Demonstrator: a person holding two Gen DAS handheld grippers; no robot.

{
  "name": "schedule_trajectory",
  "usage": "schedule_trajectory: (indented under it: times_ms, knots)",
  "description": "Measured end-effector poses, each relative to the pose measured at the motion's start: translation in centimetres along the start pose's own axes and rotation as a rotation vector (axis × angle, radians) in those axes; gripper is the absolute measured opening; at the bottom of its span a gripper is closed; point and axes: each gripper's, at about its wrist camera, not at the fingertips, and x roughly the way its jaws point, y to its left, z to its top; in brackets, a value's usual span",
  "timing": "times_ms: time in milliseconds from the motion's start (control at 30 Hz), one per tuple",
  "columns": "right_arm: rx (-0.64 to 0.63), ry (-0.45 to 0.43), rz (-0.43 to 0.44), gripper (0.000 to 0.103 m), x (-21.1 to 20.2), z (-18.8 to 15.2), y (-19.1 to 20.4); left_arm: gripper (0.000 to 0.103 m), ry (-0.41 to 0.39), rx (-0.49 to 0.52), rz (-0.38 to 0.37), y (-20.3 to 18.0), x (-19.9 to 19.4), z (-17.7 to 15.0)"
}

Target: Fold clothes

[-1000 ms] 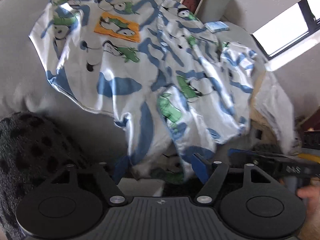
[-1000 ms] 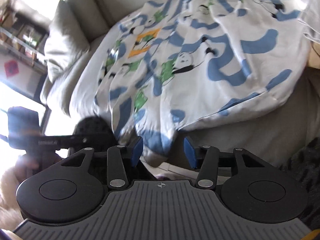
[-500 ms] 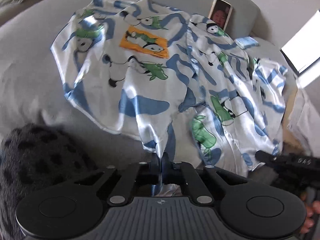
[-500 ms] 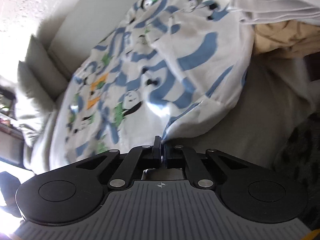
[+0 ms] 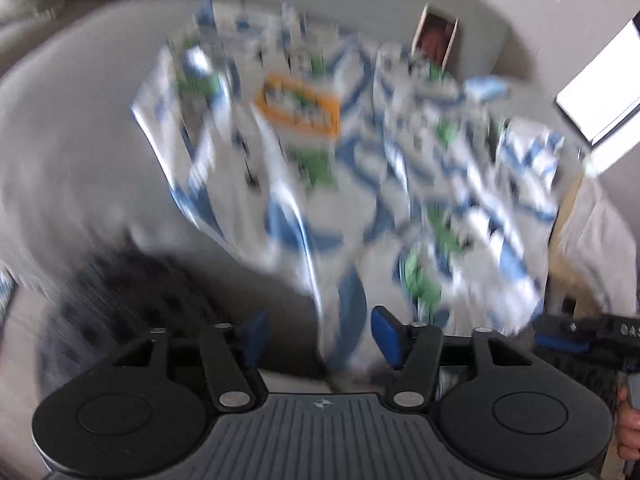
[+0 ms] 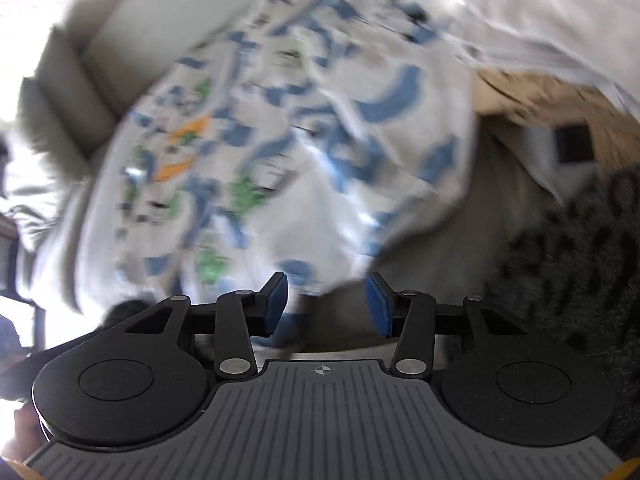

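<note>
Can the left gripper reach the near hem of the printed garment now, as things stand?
Probably yes. The left gripper has opening jaws, and the printed garment hangs between them with nothing in the way.

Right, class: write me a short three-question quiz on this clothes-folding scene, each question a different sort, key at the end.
1. True or false: the printed garment lies spread on a grey sofa.
2. Which colour is the garment's rectangular patch: A red, B orange, C purple?
3. Fill in: the pads of the left gripper are coloured ____.

Key: 1 true; 2 B; 3 blue.
</note>
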Motion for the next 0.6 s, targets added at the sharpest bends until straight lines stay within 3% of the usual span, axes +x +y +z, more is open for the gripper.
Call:
schedule_trajectory:
  times_ms: [233, 300, 367, 433, 533, 600]
  knots:
    - [-0.09, -0.055, 0.176, 0.055, -0.6, 1.4, 6.0, 0.066, -0.226, -0.077, 0.146, 5.1, -3.4, 5.0]
    - [-0.105, -0.051, 0.2, 0.055, 0.9, 2.2, 8.4, 0.075, -0.273, -0.09, 0.184, 6.6, -3.2, 6.9]
    - [-0.125, -0.05, 0.2, 0.055, 2.1, 2.7, 10.0, 0.077, -0.319, -0.103, 0.223, 8.1, -3.0, 8.7]
    - [-0.14, -0.044, 0.19, 0.055, 3.0, 3.2, 11.1, 0.077, -0.324, -0.142, 0.268, 9.6, -1.7, 10.8]
    - [-0.143, -0.03, 0.189, 0.055, 4.2, 3.8, 12.1, 0.077, -0.31, -0.195, 0.263, 11.9, 0.8, 14.6]
    - [-0.145, -0.027, 0.187, 0.055, 4.9, 4.1, 12.6, 0.062, -0.283, -0.206, 0.25, 13.2, 3.0, 17.3]
